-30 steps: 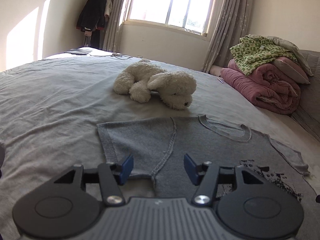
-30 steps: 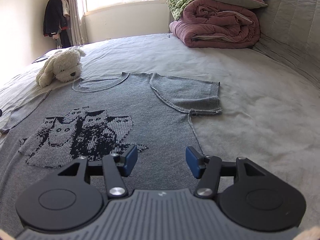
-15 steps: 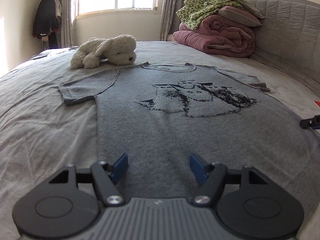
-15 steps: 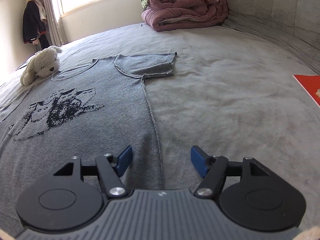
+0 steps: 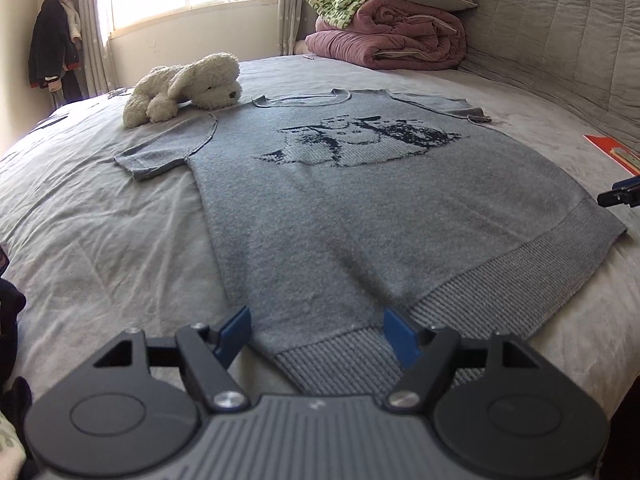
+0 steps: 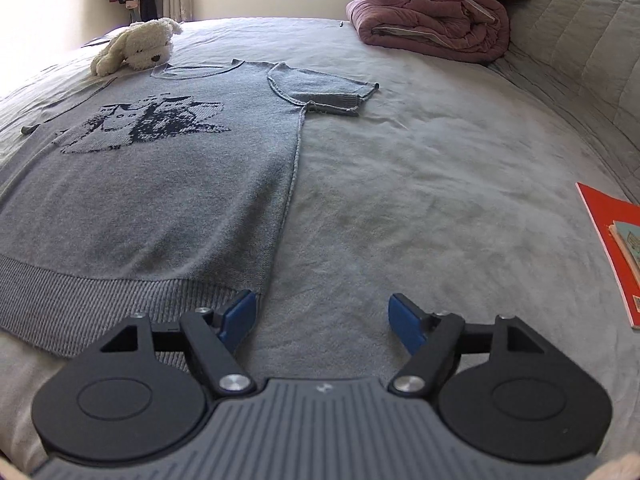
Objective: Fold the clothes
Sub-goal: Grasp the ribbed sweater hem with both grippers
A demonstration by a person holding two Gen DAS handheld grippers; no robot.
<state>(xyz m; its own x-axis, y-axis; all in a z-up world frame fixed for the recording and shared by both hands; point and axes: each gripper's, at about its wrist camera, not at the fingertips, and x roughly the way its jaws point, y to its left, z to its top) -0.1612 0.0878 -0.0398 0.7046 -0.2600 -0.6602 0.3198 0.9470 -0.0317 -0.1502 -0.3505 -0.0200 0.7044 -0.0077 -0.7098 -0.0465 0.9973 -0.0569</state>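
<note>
Two hand-held grippers sit low at the hem end of a grey knitted top (image 5: 360, 208), and that top lies spread flat on the bed (image 5: 100, 240), front side up, dark knitted picture showing, both short sleeves out to the sides, no fold in it. Its long axis runs straight away from both tools: ribbed hem nearest, neckline far off beside the white plush dog (image 5: 184, 86). The left hand-held gripper (image 5: 316, 336) has its jaws wide apart with nothing between them, straddling the hem's left corner, cloth directly ahead. The right hand-held gripper (image 6: 322, 318) is just as wide open and just as empty, its left fingertip at the hem's right corner, the rest of its gap over bare sheet. So each tool is nearest its own corner, and neither has the advantage. Any pinch, I'd judge, depends on that alignment: the right one looks slightly outboard of the side seam and would need to come inward to catch fabric. A rolled pink quilt (image 6: 432, 16) and a red book (image 6: 608, 248) lie well clear.
</note>
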